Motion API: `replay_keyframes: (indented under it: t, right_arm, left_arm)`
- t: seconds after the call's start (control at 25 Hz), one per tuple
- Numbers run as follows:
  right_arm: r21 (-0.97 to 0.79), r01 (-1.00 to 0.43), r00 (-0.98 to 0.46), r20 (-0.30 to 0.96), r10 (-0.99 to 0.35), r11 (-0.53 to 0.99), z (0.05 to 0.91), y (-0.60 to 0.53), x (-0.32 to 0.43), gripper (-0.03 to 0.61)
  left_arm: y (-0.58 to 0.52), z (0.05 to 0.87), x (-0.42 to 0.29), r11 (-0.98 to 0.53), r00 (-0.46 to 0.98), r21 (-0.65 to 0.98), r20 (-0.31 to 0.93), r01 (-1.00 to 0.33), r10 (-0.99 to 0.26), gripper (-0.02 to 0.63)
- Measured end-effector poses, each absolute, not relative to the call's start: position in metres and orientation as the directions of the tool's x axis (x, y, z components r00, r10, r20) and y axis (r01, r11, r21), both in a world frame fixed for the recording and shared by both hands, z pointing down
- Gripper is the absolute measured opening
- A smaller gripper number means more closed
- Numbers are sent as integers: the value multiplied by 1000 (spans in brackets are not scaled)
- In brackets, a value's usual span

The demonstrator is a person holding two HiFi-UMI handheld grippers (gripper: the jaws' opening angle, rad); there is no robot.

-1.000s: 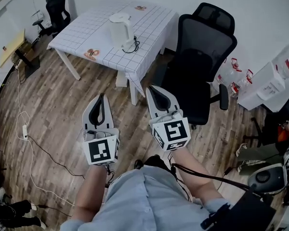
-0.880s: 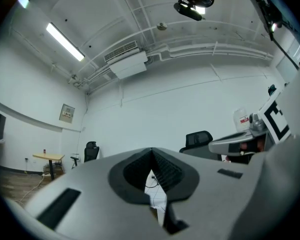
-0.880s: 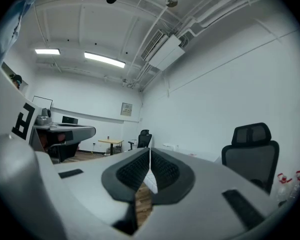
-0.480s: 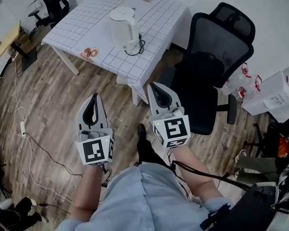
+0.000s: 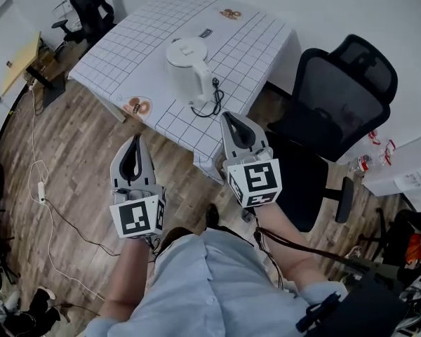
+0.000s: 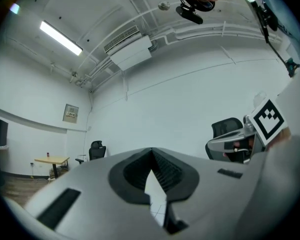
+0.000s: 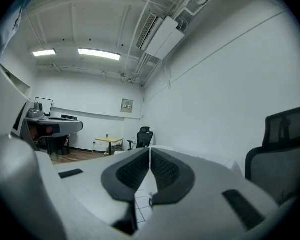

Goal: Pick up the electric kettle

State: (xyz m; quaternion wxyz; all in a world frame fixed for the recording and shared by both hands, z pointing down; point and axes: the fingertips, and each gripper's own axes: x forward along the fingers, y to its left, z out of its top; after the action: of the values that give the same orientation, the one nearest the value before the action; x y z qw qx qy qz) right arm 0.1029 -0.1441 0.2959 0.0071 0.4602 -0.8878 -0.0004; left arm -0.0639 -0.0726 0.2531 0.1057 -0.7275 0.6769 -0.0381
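Observation:
The white electric kettle [image 5: 188, 65] stands on its base on a table with a white grid cloth [image 5: 119, 55]; its black cord [image 5: 215, 101] curls beside it. My right gripper [image 5: 230, 115] is shut and empty, its tips over the table's near edge just right of the kettle and short of it. My left gripper [image 5: 135, 138] is also shut and empty, over the floor in front of the table. In the left gripper view [image 6: 151, 150] and the right gripper view [image 7: 150, 149] the jaws meet at their tips. Only a strip of grid cloth shows through; the kettle is hidden.
A black office chair [image 5: 345, 93] stands close on the right of the table. Another black chair [image 5: 91, 5] and a wooden desk [image 5: 17, 63] are at the far left. Cables and a power strip [image 5: 41, 190] lie on the wood floor. White boxes [image 5: 407, 174] sit at the right.
The table and kettle have come closer and lower in the head view. Both grippers have advanced toward the table; the right one now reaches its edge. Both stay shut.

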Motion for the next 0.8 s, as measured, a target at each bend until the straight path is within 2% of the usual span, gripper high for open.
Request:
replay_keyframes:
  t: [0.4, 0.44, 0.52, 0.56, 0.64, 0.8]
  right_arm:
    - [30, -810, -585, 0, -811, 585, 295, -207, 74, 9]
    - [31, -814, -580, 2, -814, 580, 298, -209, 67, 32]
    - [35, -819, -572, 23, -820, 573, 307, -208, 48, 156]
    - [35, -820, -570, 41, -821, 571, 313, -208, 39, 190]
    - [30, -819, -569, 85, -818, 573, 330, -210, 25, 225]
    - [4, -822, -561, 168, -811, 569, 365, -227, 13, 239]
  left_arm:
    - [-130, 249, -97, -25, 48, -184, -122, -983, -991, -2]
    - [-134, 252, -106, -29, 51, -179, -119, -983, -992, -2]
    - [-136, 261, -127, -43, 61, -165, -106, -985, -992, -2]
    - [-137, 266, -135, -51, 67, -157, -98, -986, -993, -2]
    - [-143, 276, -149, -66, 77, -145, -75, -987, -994, -2]
    - [-168, 299, -163, -92, 95, -126, -16, -988, -995, -2]
